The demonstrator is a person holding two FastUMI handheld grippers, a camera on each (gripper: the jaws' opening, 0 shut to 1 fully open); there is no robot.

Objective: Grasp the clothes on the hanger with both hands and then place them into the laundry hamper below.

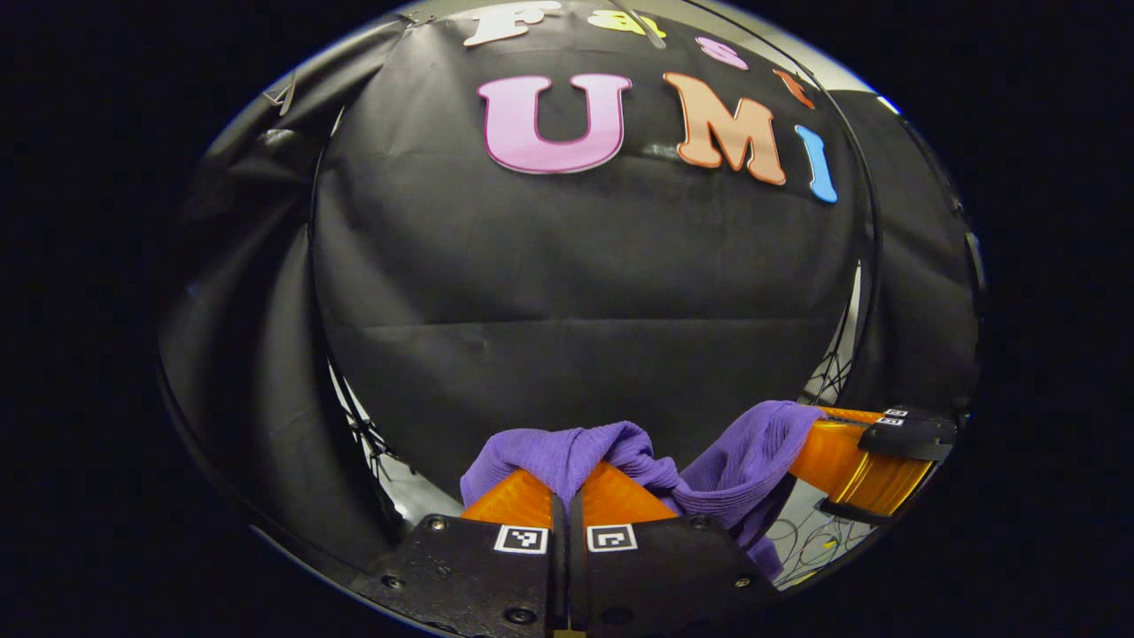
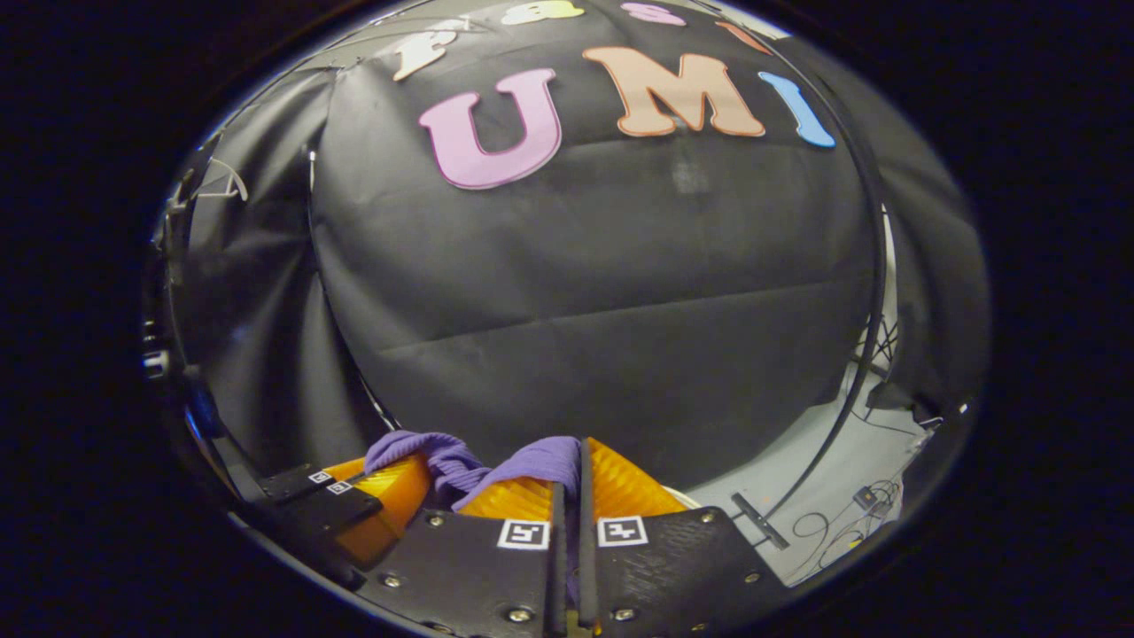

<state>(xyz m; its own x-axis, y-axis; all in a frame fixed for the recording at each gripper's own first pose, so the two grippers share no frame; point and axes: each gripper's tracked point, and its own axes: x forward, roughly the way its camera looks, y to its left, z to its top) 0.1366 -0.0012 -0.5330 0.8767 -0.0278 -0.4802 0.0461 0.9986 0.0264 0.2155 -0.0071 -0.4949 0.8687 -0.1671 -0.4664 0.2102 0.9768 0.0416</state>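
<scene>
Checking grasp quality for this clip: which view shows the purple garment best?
The left gripper view: the garment bunches over the left gripper and stretches across to the right gripper. The right gripper view shows less: a fold of it pinched in that gripper, the rest mostly hidden.

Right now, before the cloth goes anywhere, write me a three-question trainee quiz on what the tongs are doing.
1. True or false: the left tongs are closed on the purple garment.
2. Multiple choice: in the left gripper view, where does the right tongs appear? A) lower right, touching the purple garment B) upper left, clear of it C) centre top, above it
3. Fill in: in the right gripper view, a fold of purple cloth is pinched between the two ______ of the right tongs.

Key: 1 true; 2 A; 3 fingers
</scene>
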